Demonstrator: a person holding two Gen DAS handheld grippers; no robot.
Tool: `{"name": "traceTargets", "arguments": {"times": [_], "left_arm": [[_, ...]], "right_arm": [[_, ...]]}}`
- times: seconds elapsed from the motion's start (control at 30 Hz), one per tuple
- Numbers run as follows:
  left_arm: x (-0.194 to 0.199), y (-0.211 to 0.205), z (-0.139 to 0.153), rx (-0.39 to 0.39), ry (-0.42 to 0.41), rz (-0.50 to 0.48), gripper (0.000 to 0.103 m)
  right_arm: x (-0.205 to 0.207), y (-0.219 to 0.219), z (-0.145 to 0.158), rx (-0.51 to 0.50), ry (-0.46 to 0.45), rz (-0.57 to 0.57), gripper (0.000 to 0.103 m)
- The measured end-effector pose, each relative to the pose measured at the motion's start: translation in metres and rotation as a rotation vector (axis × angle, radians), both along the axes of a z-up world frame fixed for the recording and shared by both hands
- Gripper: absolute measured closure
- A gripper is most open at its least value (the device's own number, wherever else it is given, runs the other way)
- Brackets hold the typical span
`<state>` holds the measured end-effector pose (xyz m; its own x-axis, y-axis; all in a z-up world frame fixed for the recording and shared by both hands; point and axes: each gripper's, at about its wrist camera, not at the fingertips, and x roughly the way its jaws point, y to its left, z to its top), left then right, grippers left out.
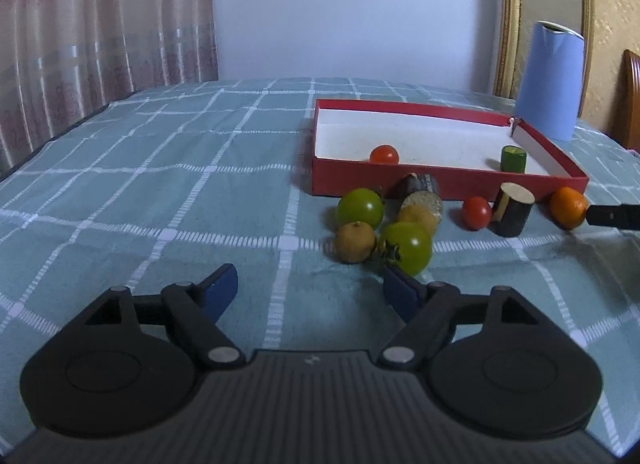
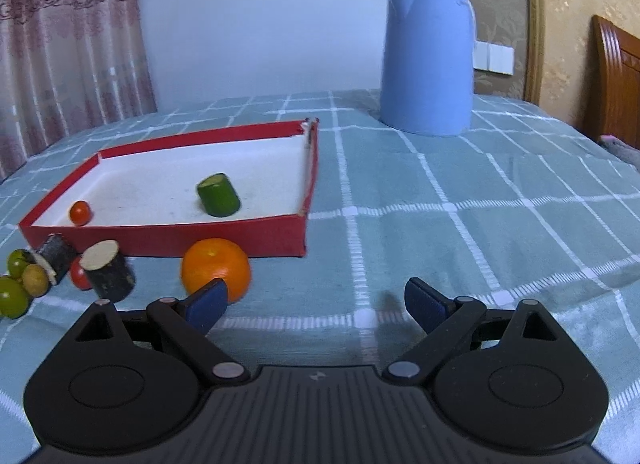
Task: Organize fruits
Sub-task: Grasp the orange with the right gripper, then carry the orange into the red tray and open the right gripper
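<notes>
Tablecloth point(image 1: 160, 167): teal with a white grid, covering the whole work surface.
Red box point(image 1: 440, 179): shallow, white inside, lying on the cloth in front of a blue kettle point(image 2: 428, 59).
Inside the box: a small red tomato point(image 1: 384, 154) against the near wall and a short green cylinder point(image 1: 513, 159) towards the right side.
Loose fruit: a cluster sits on the cloth just in front of the box's near wall: two green tomatoes point(image 1: 359, 207) point(image 1: 407, 248), a small brownish-yellow fruit point(image 1: 355, 242), a second red tomato point(image 1: 477, 212), and an orange point(image 2: 216, 268) by the box's right end.
Other pieces: two dark bark-like cylinders with pale cut ends, one lying point(image 1: 420, 191) among the green fruit, one point(image 1: 514, 209) beside the second red tomato.
Left gripper point(image 1: 310, 284): blue-padded fingers spread apart, nothing between them; the right-hand pad lies just before the nearer green tomato.
Right gripper point(image 2: 316, 302): fingers wide apart and empty above the cloth; its left pad overlaps the orange's near side, contact unclear.
</notes>
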<state>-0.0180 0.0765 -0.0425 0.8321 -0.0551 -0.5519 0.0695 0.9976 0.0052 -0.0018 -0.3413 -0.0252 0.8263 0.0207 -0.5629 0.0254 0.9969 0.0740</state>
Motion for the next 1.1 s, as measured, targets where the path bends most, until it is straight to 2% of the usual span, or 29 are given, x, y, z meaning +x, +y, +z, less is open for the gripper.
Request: {"name": "traceTargets", "arguments": {"times": [0.13, 0.27, 0.37, 0.43, 0.5, 0.53, 0.57, 0.63, 0.8, 1.1], "left_arm": [[0.001, -0.002, -0.003, 0.017, -0.007, 0.011, 0.017], [0.004, 0.002, -0.004, -0.005, 0.006, 0.022, 0.011], [0.005, 0.002, -0.004, -0.001, 0.011, 0.027, 0.009], [0.005, 0.002, -0.004, 0.0, 0.012, 0.028, 0.009], [0.005, 0.003, -0.005, -0.002, 0.012, 0.026, 0.008], [0.005, 0.003, -0.005, -0.003, 0.011, 0.025, 0.008], [0.005, 0.003, -0.005, -0.003, 0.012, 0.024, 0.007], [0.006, 0.003, -0.005, -0.003, 0.016, 0.03, 0.005], [0.006, 0.003, -0.005, -0.005, 0.019, 0.032, 0.004], [0.006, 0.003, -0.005, -0.006, 0.018, 0.031, 0.004]], "right_arm": [[0.005, 0.01, 0.001, 0.005, 0.005, 0.046, 0.007], [0.014, 0.026, 0.002, -0.019, 0.002, 0.071, 0.008], [0.02, 0.037, 0.003, -0.039, -0.01, 0.088, 0.009], [0.023, 0.043, 0.003, -0.056, -0.014, 0.093, 0.016], [0.026, 0.046, 0.002, -0.065, -0.005, 0.093, 0.03], [0.029, 0.047, 0.001, -0.06, 0.009, 0.098, 0.042], [0.031, 0.047, -0.001, -0.053, 0.022, 0.103, 0.047], [0.033, 0.046, -0.003, -0.038, 0.038, 0.106, 0.047], [0.029, 0.045, -0.003, -0.021, 0.024, 0.129, 0.059], [0.018, 0.039, 0.008, 0.007, -0.031, 0.122, 0.06]]}}
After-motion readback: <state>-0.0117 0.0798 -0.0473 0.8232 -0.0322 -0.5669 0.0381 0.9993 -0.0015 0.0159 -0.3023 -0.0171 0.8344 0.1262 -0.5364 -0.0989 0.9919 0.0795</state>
